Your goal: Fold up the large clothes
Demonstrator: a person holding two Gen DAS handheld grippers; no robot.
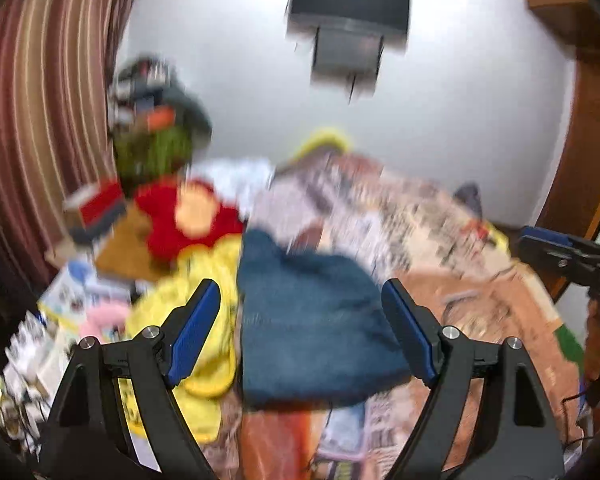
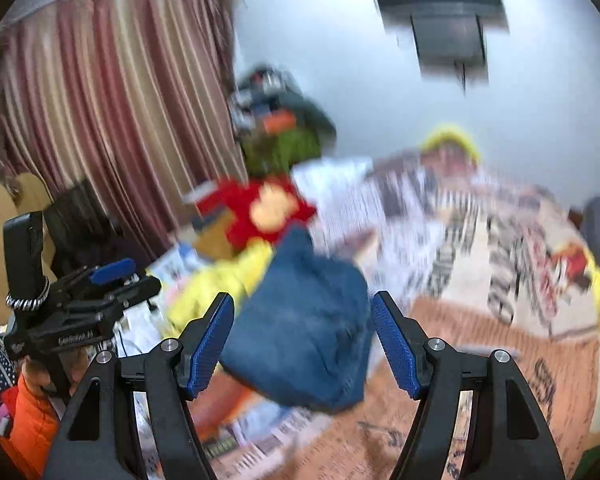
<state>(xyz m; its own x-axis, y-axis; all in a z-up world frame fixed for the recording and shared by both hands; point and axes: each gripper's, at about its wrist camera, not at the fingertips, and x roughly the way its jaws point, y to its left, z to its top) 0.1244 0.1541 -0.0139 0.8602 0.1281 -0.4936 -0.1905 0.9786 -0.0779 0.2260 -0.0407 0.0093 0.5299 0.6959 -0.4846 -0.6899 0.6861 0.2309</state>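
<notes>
A folded blue denim garment [image 1: 312, 328] lies on the patterned bedspread [image 1: 480, 304]; it also shows in the right wrist view [image 2: 312, 332]. My left gripper [image 1: 300, 328] is open and empty, its blue pads either side of the garment, held above it. My right gripper [image 2: 302, 344] is open and empty, likewise framing the garment from above. The left gripper appears at the left of the right wrist view [image 2: 80, 304]; the right gripper shows at the right edge of the left wrist view [image 1: 568, 256]. Both views are motion-blurred.
A yellow garment [image 1: 204, 320] and a red plush [image 1: 188, 216] lie left of the denim. Boxes and clutter [image 1: 80, 300] sit at the bed's left. A striped curtain [image 2: 112, 128] hangs left, a wall-mounted TV [image 1: 348, 0] ahead, a wooden frame [image 1: 580, 140] right.
</notes>
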